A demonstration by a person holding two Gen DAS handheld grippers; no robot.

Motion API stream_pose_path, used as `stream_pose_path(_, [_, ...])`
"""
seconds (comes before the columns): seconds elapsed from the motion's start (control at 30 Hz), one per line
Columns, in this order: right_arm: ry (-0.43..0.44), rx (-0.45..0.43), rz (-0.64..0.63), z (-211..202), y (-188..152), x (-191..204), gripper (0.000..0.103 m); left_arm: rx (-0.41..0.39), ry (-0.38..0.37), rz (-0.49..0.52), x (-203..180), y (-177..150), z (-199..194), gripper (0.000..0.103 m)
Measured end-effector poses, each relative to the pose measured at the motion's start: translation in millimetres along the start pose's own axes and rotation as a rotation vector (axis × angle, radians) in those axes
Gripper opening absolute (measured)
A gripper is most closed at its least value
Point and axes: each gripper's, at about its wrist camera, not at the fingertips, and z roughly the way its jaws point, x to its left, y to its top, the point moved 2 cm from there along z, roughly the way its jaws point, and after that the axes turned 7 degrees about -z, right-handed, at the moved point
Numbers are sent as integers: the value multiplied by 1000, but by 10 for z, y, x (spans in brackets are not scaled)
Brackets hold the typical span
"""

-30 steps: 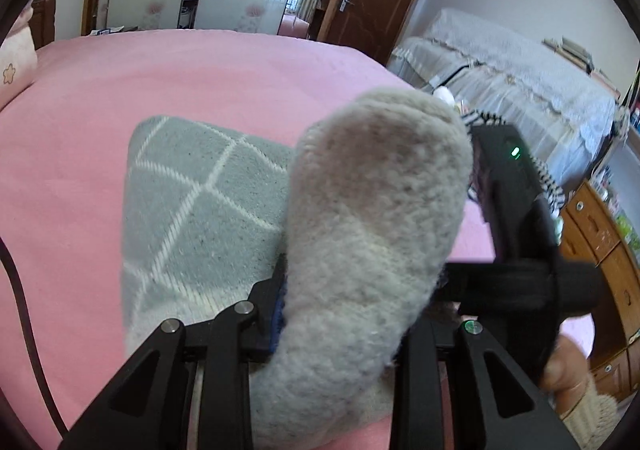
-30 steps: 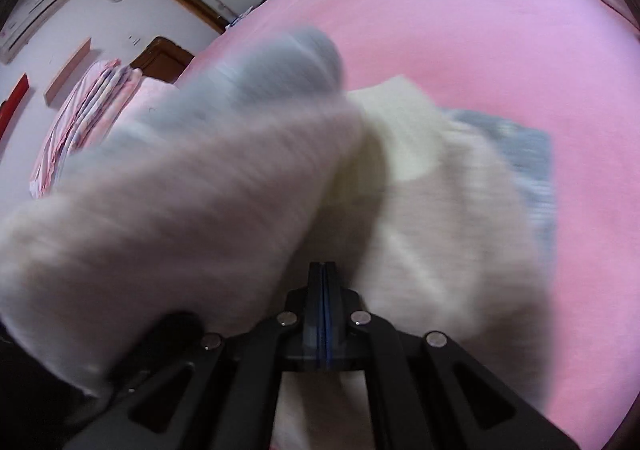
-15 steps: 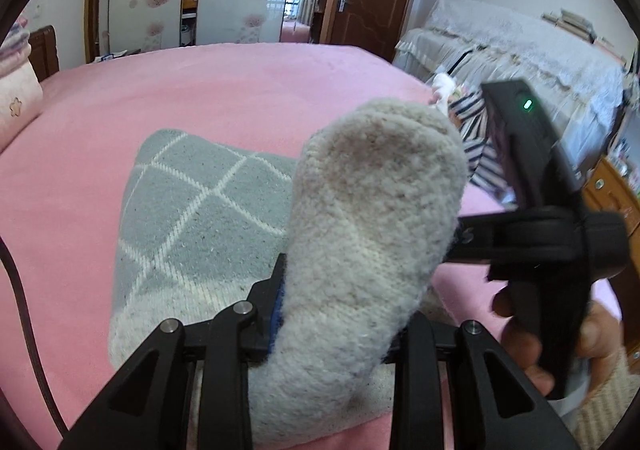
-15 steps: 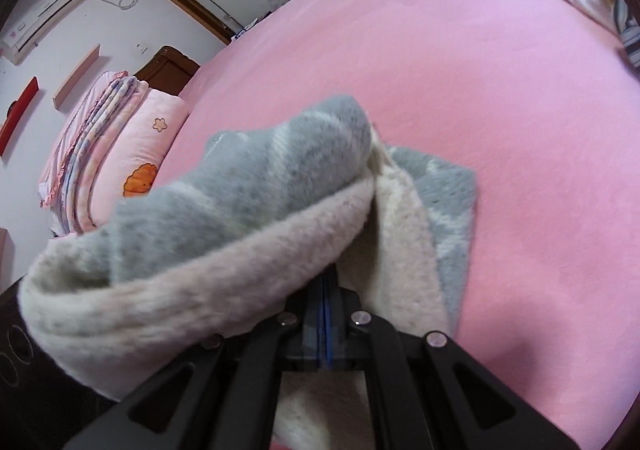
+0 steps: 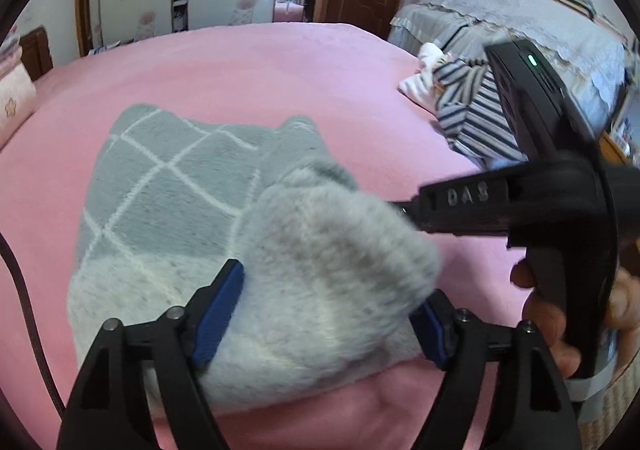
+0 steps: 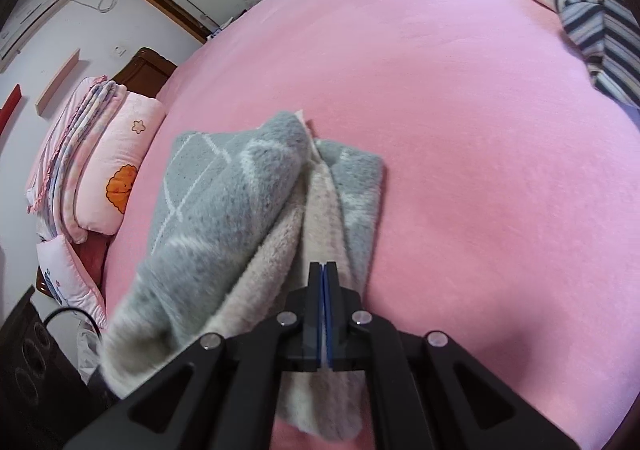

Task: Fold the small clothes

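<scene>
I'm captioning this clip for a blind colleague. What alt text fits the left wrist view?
A fluffy grey garment with a white diamond pattern lies folded on a pink bed, its pale fold sitting between the opening jaws of the left gripper. At right, a hand holds the right gripper; striped clothes lie behind.

The sock (image 5: pixel 168 185) is grey with thin white lines crossing into diamonds, and pale cream at its fuzzy folded end. The bed (image 5: pixel 280 69) cover is plain pink. At the far right lies clothing (image 5: pixel 476 117) striped navy and white. The pillow (image 6: pixel 120 161) is pale pink with an orange figure. Both tools are black with blue pads (image 5: pixel 218 306).
</scene>
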Motion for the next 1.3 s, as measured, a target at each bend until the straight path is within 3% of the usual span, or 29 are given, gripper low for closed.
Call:
stream_pose_path(0.07, [16,6,9,-45,-16,-7,7,3,3,15,-37,-60,-11,77])
stream_pose_path(0.13, [56,7,32,-96,-40,-33,19,3,-3,12,-28,-92,-25,77])
stream_pose_path(0.2, [84,-6,49,-156,-43,-19,46,7,-23,-7,14,-115,-56,77])
stream_pose_path(0.3, [112,-21,50,-223,3,49,54,10,-54,-36,62,-121,-97,77])
stream_pose_path(0.63, [92,135,10,130,183,294,56,38,-97,-116,78,-203,-142,78])
stream_pose_path(0.93, [204,227,49,377,155,185,62,56,-182,-137,170,-307,-360,78])
stream_pose_path(1.1, [154,205,-6,350,159,324,35,73,-201,-136,285,-377,-529,78])
stream_pose_path(1.3, [54,131,-99,106,103,459,24,73,-150,-136,570,-347,-714,78])
